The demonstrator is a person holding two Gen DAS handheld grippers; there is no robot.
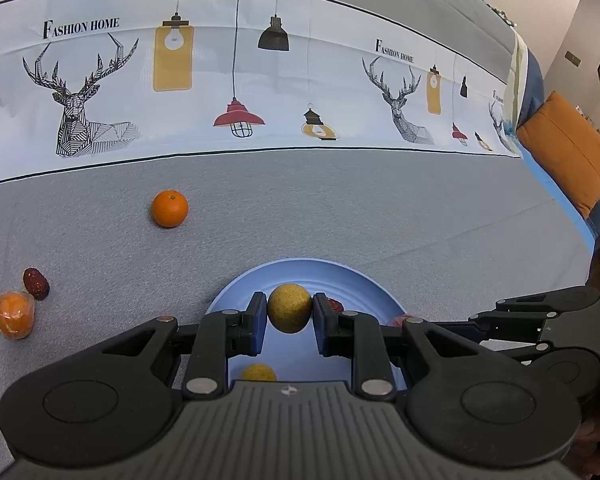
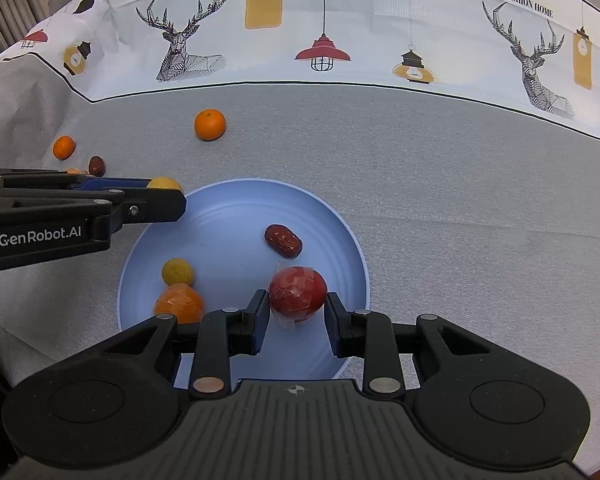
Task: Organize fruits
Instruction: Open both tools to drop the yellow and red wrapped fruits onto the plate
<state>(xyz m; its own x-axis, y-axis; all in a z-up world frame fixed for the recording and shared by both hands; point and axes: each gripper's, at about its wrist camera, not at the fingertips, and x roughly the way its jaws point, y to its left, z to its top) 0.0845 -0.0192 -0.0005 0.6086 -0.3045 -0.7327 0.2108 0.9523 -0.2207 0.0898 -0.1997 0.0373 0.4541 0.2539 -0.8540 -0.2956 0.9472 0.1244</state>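
My left gripper (image 1: 290, 308) is shut on a yellow-brown round fruit (image 1: 290, 307) and holds it above the blue plate (image 1: 364, 284). It shows from the side in the right wrist view (image 2: 162, 192). My right gripper (image 2: 298, 300) is open around a wrapped red fruit (image 2: 298, 294) that lies in the plate (image 2: 228, 204), with a small gap on the right side. The plate also holds a red date (image 2: 283, 241), a small yellow fruit (image 2: 177, 271) and a wrapped orange fruit (image 2: 179, 305).
On the grey cloth to the left lie an orange (image 1: 170, 208), a red date (image 1: 36, 283) and a wrapped orange fruit (image 1: 14, 314). A printed white cloth band (image 1: 260, 80) runs across the back. An orange cushion (image 1: 568, 152) sits at the far right.
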